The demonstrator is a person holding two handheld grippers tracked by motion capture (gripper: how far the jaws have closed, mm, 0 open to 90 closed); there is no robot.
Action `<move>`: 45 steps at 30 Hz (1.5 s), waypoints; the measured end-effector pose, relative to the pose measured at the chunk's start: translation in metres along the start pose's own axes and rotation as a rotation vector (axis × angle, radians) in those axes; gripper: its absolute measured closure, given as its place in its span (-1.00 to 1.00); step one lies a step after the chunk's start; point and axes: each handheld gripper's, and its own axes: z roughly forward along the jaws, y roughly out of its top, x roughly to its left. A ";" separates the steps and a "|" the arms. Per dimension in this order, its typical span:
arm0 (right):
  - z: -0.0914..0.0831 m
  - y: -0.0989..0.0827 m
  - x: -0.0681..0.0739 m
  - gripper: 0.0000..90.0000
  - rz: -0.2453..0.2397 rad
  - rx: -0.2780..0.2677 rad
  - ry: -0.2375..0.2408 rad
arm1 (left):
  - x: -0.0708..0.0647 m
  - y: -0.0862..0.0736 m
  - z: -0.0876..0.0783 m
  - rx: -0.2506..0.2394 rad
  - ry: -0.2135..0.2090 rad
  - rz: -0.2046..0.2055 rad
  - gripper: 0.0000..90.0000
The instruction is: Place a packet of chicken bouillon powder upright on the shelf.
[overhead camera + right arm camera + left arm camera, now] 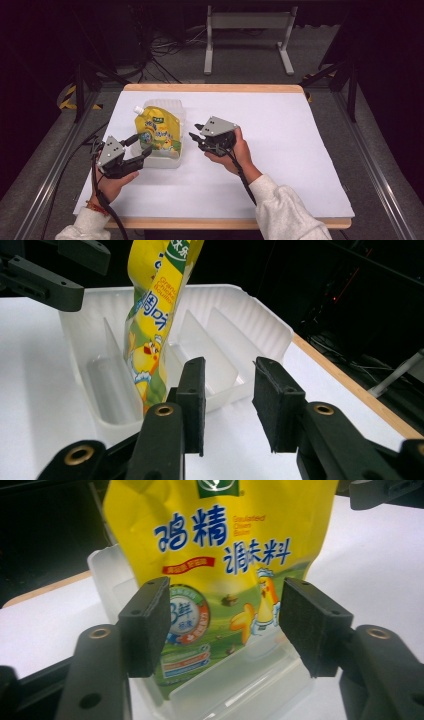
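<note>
Two grippers flank a yellow pouch (156, 131) standing in a clear divided tray (176, 159) left of centre in the high view; the left gripper (141, 146) sits at its lower left, the right gripper (195, 134) to its right. Left gripper view: fingers (145, 625) spread wide, empty, framing the pouch. Right gripper view: fingers (192, 400) parted, empty, low over the white tabletop (40, 405) before the tray. Placing looks done (only withdrawal remains, I judge).

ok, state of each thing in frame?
yellow pouch: upright in the divided bin, cap on, ungripped.
divided bin: on the table, other slots empty.
left gripper: open, jaws either side of the pouch, not touching.
right gripper: open, empty, beside the bin.
</note>
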 end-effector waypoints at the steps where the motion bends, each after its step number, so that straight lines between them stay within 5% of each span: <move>1: -0.002 -0.001 -0.001 0.45 -0.006 0.004 -0.004 | -0.001 0.001 0.000 0.002 -0.001 0.004 -0.20; 20: -0.035 -0.018 -0.018 0.21 -0.016 0.076 -0.056 | -0.032 0.010 0.006 0.029 -0.070 0.031 -0.63; 37: -0.057 -0.039 -0.030 0.07 -0.055 0.175 -0.077 | -0.054 0.012 0.011 0.058 -0.131 0.070 -0.75; 45: -0.073 -0.052 -0.035 -0.09 -0.064 0.215 -0.092 | -0.068 0.008 0.015 0.092 -0.185 0.126 -0.78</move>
